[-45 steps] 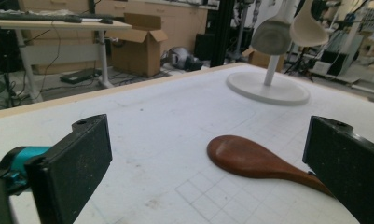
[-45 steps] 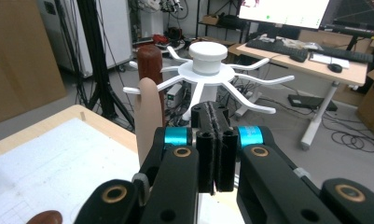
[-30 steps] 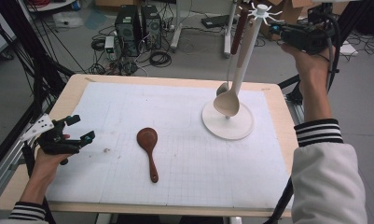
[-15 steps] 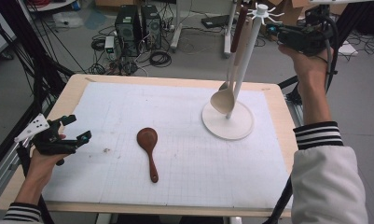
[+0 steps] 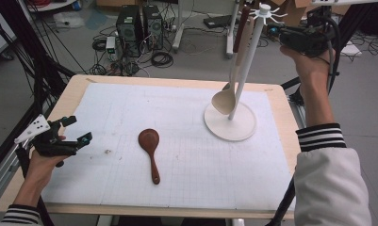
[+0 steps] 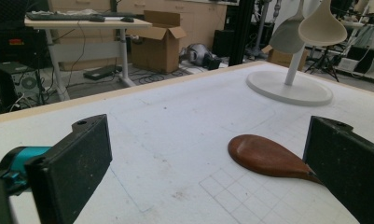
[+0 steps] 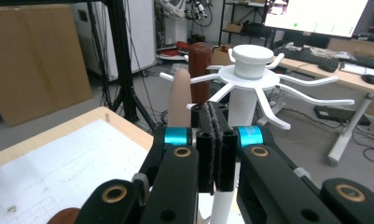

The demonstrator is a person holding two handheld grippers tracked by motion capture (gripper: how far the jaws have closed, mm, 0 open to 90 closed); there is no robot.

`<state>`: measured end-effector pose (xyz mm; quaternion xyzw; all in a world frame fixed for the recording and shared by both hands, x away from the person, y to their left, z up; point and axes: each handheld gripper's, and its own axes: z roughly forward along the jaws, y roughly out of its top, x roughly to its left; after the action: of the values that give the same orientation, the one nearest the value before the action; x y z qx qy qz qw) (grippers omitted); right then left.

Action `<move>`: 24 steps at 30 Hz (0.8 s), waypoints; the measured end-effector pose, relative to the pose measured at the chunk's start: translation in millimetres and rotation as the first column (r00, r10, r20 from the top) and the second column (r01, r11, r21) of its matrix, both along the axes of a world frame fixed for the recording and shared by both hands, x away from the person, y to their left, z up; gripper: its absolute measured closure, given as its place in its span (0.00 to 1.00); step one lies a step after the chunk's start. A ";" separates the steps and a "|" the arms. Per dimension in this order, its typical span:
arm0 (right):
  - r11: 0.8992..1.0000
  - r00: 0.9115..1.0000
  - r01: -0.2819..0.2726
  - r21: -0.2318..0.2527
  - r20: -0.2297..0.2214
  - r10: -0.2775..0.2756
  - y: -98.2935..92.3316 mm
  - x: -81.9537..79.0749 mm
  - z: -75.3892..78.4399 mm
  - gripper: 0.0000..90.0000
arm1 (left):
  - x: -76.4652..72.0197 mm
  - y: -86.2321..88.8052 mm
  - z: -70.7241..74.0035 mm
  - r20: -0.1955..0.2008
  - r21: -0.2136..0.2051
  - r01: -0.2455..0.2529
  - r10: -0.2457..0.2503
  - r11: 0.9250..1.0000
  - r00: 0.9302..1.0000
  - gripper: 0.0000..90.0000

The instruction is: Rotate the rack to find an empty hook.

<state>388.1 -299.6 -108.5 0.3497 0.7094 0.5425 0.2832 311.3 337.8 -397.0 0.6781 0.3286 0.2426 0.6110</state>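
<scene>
A brown wooden spoon (image 5: 150, 149) lies flat on the white gridded mat (image 5: 186, 165), bowl away from me; its bowl (image 6: 264, 156) sits between and beyond my left gripper's jaws. My left gripper (image 5: 78, 129) hovers at the table's left edge, open and with nothing in it (image 6: 208, 126). A white hook stand (image 5: 245, 61) stands at the back right on a round base (image 5: 243, 129). A pale spoon (image 5: 224, 99) and a dark-handled utensil (image 5: 242, 21) hang from it. My right gripper (image 5: 281, 34) is held high beside the stand's top (image 7: 253, 56), jaws shut together (image 7: 216, 116) with nothing between them.
Computer towers and cables (image 5: 135, 28) lie on the floor beyond the table's far edge. A cardboard box (image 6: 159, 42) and a desk (image 6: 82, 21) stand farther off. The wooden table rim (image 5: 177, 82) frames the mat.
</scene>
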 end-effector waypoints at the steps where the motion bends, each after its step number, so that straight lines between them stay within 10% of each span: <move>1: 1.000 1.000 -0.001 0.004 0.002 0.001 -1.1 -0.6 0.0 1.00 | -0.2 -0.1 0.2 0.001 0.002 0.002 -0.002 1.000 1.000 0.02; 13: 0.999 1.000 -0.005 0.033 -0.001 0.005 -12.9 -16.5 -19.8 0.86 | -1.9 2.5 3.1 -0.007 0.004 0.022 -0.022 1.000 1.000 0.02; 24: 0.998 0.998 -0.055 0.005 0.027 0.054 -8.9 -30.5 -52.8 0.11 | -10.0 6.4 11.9 0.010 0.042 0.034 -0.034 0.999 0.999 0.02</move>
<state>357.5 -308.5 -161.3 0.3239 0.7131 0.5568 0.2766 301.2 344.2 -385.1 0.6950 0.3086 0.2427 0.6023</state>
